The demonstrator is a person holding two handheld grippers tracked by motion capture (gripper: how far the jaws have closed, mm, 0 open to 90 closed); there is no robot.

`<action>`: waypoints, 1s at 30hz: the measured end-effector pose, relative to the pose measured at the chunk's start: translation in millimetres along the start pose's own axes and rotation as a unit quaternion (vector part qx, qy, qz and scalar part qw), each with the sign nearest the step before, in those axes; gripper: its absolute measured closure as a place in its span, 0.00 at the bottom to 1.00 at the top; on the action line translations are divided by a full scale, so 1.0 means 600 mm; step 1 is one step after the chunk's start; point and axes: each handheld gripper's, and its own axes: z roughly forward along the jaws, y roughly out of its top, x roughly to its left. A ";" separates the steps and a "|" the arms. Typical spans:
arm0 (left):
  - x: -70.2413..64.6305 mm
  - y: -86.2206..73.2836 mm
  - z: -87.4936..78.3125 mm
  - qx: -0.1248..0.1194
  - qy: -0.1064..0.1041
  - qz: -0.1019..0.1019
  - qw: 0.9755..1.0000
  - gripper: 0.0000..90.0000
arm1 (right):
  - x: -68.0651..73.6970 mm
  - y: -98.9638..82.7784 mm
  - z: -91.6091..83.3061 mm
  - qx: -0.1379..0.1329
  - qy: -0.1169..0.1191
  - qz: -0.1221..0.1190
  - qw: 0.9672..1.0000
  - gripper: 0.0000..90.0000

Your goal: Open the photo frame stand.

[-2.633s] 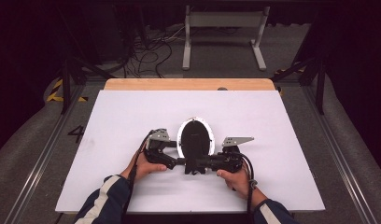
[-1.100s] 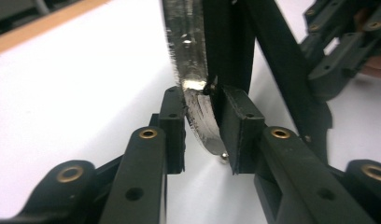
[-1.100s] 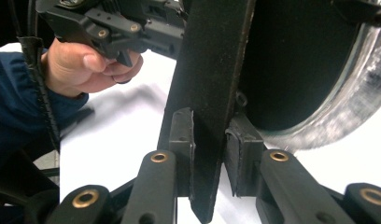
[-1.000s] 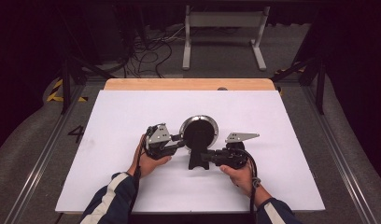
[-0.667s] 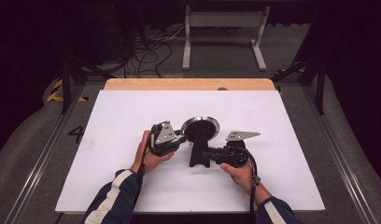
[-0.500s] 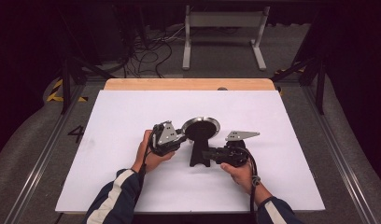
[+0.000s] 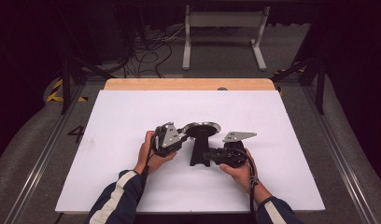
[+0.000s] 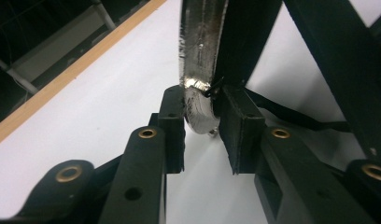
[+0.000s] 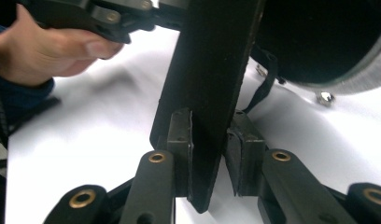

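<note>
Round mirror (image 7: 202,128) on white table (image 7: 132,112), left tongs (image 7: 179,135) pinching rim, right tongs (image 7: 208,155) clamping black stand (image 7: 199,151).

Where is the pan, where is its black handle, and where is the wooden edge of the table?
pan (image 7: 202,127), high view, dark round top.
handle (image 9: 212,93), right gripper view, flat black face.
wooden edge (image 7: 188,84), high view, far strip.

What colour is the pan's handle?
Black. The handle shows best in the right gripper view, clamped between the jaws.

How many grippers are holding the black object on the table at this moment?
2. The left gripper clamps the silver rim of the black object; the right gripper clamps its flat black handle, near the person.
</note>
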 end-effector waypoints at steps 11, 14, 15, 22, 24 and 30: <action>-0.001 -0.010 -0.008 0.003 -0.010 -0.017 1.000 0.84 | 0.005 -0.007 -0.004 0.011 -0.009 -0.018 1.000 0.79; -0.004 -0.011 -0.009 -0.004 -0.004 -0.018 1.000 0.83 | 0.007 -0.003 -0.012 0.019 -0.023 -0.034 0.999 0.76; -0.003 -0.012 -0.009 -0.005 -0.002 -0.020 1.000 0.82 | 0.008 -0.001 -0.019 0.018 -0.027 -0.040 0.999 0.75; 0.000 -0.015 -0.014 -0.010 -0.001 -0.029 1.000 0.78 | 0.008 0.000 -0.046 0.001 -0.034 -0.046 0.998 0.69; 0.000 -0.017 -0.024 -0.016 0.006 -0.025 1.000 0.80 | 0.008 0.000 -0.049 0.003 -0.049 -0.051 0.998 0.66; -0.006 -0.033 -0.063 -0.020 -0.010 -0.024 0.999 0.77 | 0.013 0.000 -0.053 0.002 -0.070 -0.059 0.996 0.64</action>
